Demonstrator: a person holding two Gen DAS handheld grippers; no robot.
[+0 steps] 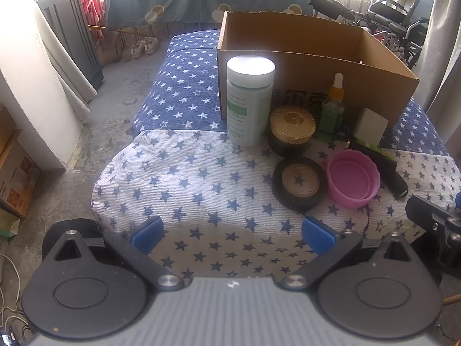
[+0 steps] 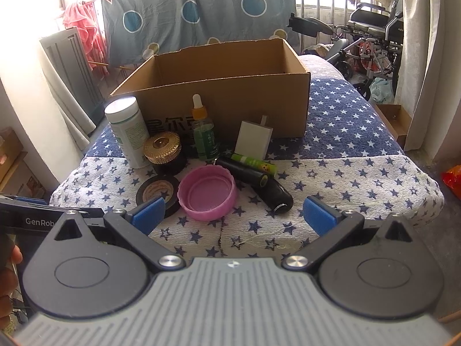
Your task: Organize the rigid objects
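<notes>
**Both grippers wide apart and empty, items clustered in front of box**

Left gripper [image 1: 232,235]: jaws spread wide, nothing between the blue pads, held over the near edge of the star-patterned cloth [image 1: 187,178]. Right gripper [image 2: 233,216]: jaws likewise spread, empty, just near of the item cluster.

Cardboard box [image 2: 230,83] stands open at the far side of the cloth; its floor is hidden by the near wall, so contents cannot be told.

Items, all outside the box, near its front wall:
- White bottle [image 1: 249,101], upright, far left of the group.
- Gold-lidded jar [image 1: 291,129], just right of the bottle.
- Green dropper bottle [image 2: 203,132], upright against the box front.
- White block [image 2: 253,139], right of the dropper, possibly a charger.
- Tape roll [image 1: 299,183], flat, near of the jar.
- Pink lid [image 2: 207,191], opening upward, just right of the tape roll.
- Black cylinder [image 2: 259,184], lying down, right of the pink lid, with a green tube [image 2: 255,163] beside it.
</notes>
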